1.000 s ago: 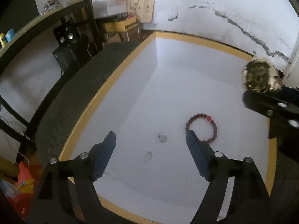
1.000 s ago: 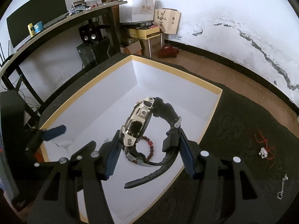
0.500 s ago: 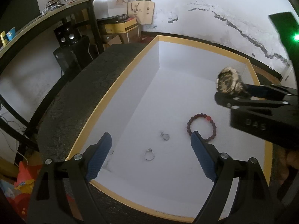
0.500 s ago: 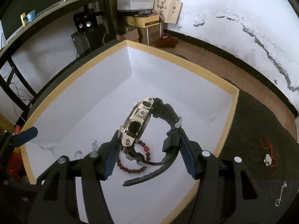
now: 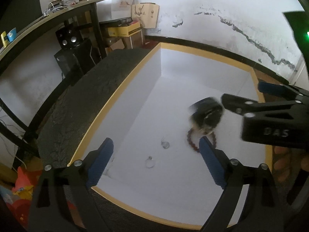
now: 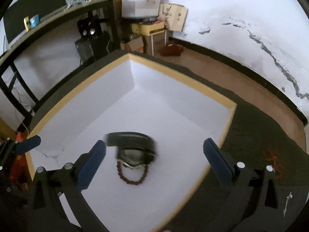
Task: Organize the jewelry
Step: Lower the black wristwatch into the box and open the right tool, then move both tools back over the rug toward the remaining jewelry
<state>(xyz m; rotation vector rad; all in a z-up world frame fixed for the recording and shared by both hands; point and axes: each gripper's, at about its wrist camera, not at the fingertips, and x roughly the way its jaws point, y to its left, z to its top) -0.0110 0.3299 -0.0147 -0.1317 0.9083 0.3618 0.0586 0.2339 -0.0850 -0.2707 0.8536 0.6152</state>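
A white box with a yellow rim lies on dark cloth. A black and gold watch is blurred, free of the fingers, over the dark red bead bracelet on the box floor. Two small rings lie to the bracelet's left. My right gripper is open and empty above the watch; it also shows in the left wrist view. My left gripper is open and empty over the box's near end.
A red string piece and a small silver chain lie on the dark cloth to the right of the box. A desk with speakers and cardboard boxes stands behind.
My right gripper has opened and let go of the watch, which has dropped onto the bracelet in the box. The left gripper has drawn back slightly.
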